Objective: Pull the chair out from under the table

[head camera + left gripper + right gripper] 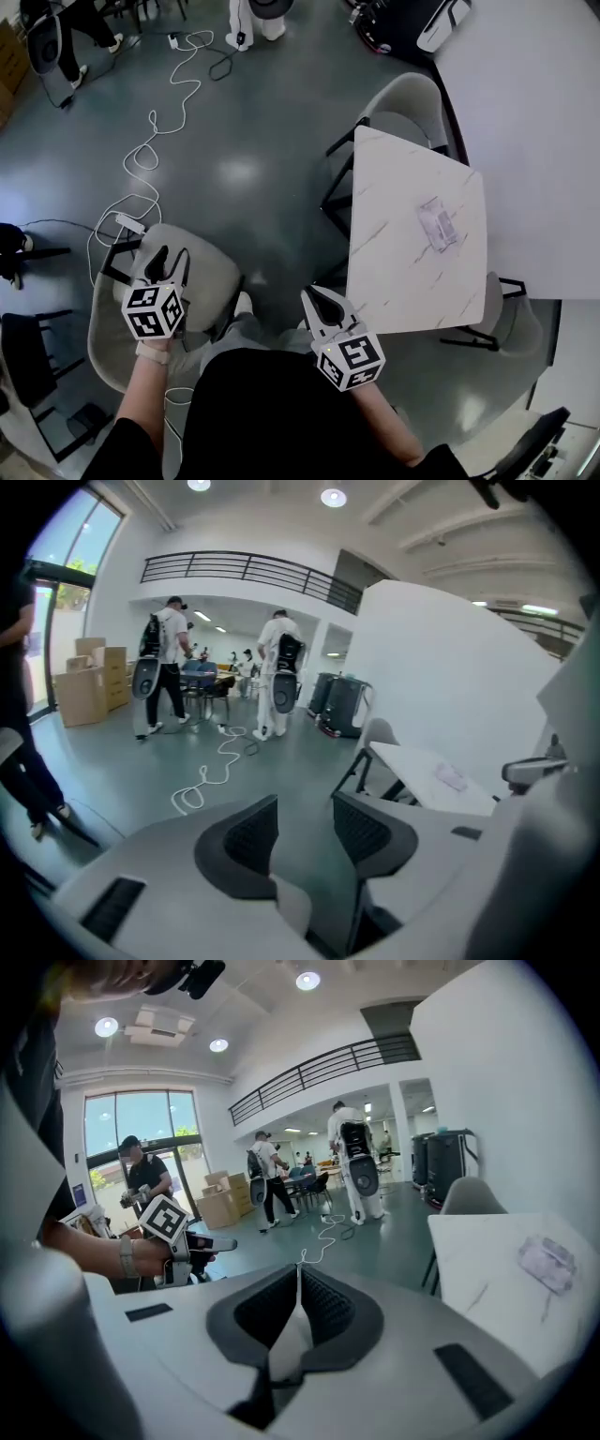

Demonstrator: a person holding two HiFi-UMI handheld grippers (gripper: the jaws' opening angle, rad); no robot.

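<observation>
Grey floor [244,169] spreads out on the left of a white marble table [412,234]. We hold two grippers at the table's near end. Our left gripper [171,258] is well left of the table, over a beige chair [211,281] that stands clear of the table. Its jaws are apart, with only floor showing between them. Our right gripper [319,298] is just beside the table's near-left corner, with its jaws pressed together and empty. A second chair [408,98] sits at the table's far end, and a small packet [437,223] lies on the table.
</observation>
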